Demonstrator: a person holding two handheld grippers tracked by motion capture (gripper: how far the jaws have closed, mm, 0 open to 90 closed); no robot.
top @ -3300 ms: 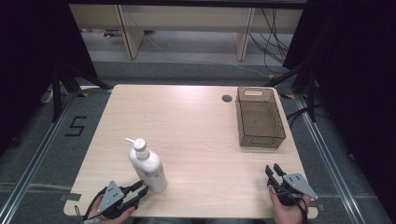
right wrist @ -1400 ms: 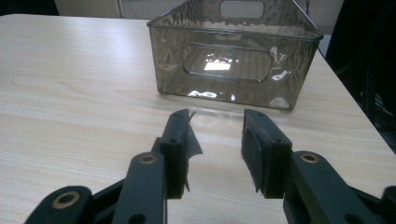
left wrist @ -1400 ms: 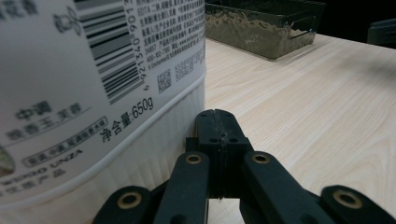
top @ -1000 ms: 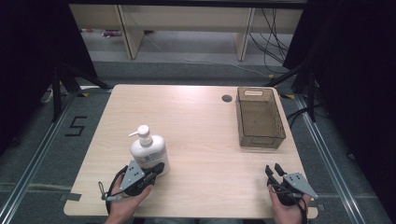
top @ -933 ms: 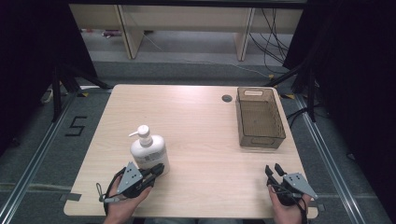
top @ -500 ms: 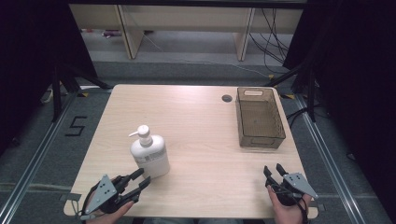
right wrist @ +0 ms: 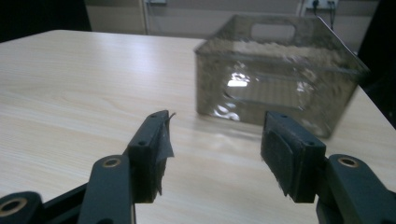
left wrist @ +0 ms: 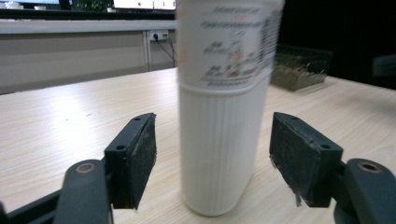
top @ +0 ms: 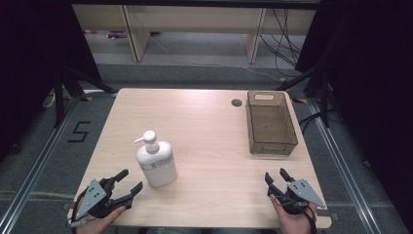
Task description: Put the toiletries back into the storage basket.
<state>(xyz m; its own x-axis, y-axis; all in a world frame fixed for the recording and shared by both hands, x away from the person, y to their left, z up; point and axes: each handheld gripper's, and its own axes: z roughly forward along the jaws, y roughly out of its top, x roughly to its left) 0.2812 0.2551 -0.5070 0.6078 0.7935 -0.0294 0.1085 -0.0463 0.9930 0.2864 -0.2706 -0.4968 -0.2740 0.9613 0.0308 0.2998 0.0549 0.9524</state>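
A pale wood counter (top: 209, 122) stood on grey floor. A white pump bottle (top: 156, 161) stood upright near-left, a smoky bin (top: 270, 122) far-right. Left tongs (top: 124, 187) and right tongs (top: 277, 176) gaped empty.

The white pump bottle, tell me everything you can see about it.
The pump bottle is white, plastic by the look of it, with a pump head on top and a printed label across its upper body; the label text is too blurred to read. Its lower body is finely ribbed. It stands upright on the wooden table, left of centre near the front. The left gripper sits open just before it, with jaws on either side, not touching.
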